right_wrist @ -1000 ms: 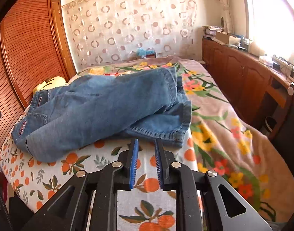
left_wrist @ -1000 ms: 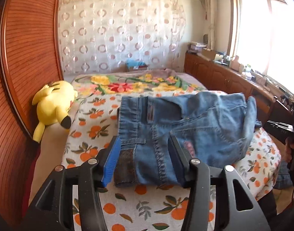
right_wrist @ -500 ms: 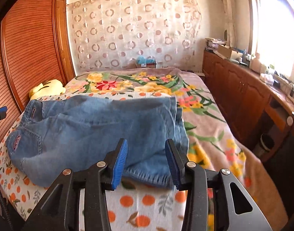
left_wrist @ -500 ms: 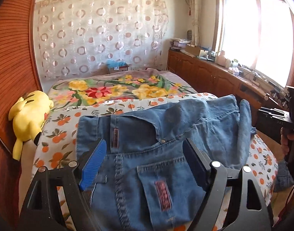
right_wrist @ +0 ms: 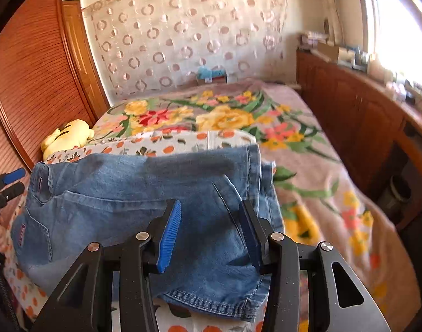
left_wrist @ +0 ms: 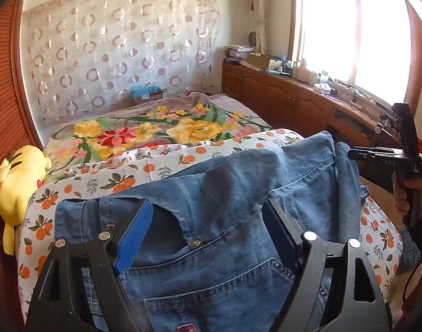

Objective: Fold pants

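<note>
Blue jeans [left_wrist: 233, 193] lie folded across an orange-print sheet [left_wrist: 161, 163] on the bed. Their waistband, with a button and a back pocket, is under my left gripper [left_wrist: 208, 221], which hovers open and wide with denim showing between its fingers. The leg hems [right_wrist: 211, 298] lie at the other end, under my right gripper [right_wrist: 209, 221]. It is also open, its blue pad [right_wrist: 169, 235] clear of the cloth. In the left wrist view a hand holds the right gripper [left_wrist: 382, 160] at the right edge. The left gripper [right_wrist: 9, 185] shows at the far left of the right wrist view.
A yellow plush toy [left_wrist: 14, 182] lies at the bed's left edge against a slatted wooden wardrobe [right_wrist: 34, 83]. A floral blanket [left_wrist: 155, 130] covers the far half of the bed. Wooden cabinets [left_wrist: 288, 102] with clutter run under the window on the right.
Both grippers have moved forward from the bed's near edge to over the jeans, and both have spread their jaws wider. The left one has also shifted right along the waistband.
</note>
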Demonstrator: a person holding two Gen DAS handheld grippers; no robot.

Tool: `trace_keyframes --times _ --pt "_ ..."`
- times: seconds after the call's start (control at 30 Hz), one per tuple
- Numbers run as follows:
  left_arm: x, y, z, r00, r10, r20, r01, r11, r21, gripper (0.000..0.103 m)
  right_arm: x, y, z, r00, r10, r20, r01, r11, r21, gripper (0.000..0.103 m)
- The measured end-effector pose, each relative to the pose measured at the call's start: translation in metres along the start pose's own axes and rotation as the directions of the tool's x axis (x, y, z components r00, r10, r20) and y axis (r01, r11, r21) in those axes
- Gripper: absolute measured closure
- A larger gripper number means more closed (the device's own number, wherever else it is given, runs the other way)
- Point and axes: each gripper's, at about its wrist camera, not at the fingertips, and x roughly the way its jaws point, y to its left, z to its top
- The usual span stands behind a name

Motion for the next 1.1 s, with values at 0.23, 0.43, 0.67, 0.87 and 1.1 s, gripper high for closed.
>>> trace_keyframes --times 0.23,0.43,0.67,0.87,1.1 --pt "0.018 -0.028 0.010 0.999 -0.039 -0.023 0.040 0.998 0.046 0.021 0.004 -0.016 0.007 1.000 0.026 0.005 -0.026 0.998 0.056 0.058" --pt "0.028 -0.044 0.014 0.998 -0.056 -0.040 0.058 0.997 0.055 0.021 0.022 -0.019 0.019 0.993 0.099 -0.062 -0.096 0.994 0.059 0.058" --pt "0.039 -0.064 0.025 0.995 -0.068 -0.066 0.074 0.993 0.089 0.021 0.001 -0.028 0.005 0.988 0.142 -0.065 -0.142 0.990 0.001 0.097" --pt "0.056 -0.100 0.048 0.992 -0.107 -0.074 0.117 0.982 0.147 0.021 -0.041 -0.052 -0.045 0.993 0.111 -0.034 -0.108 0.992 0.059 0.097" --pt "0.089 -0.166 0.073 0.982 -0.151 -0.114 0.176 0.951 0.254 0.021 -0.058 -0.057 -0.084 0.993 0.095 -0.063 -0.089 0.992 0.095 0.090"
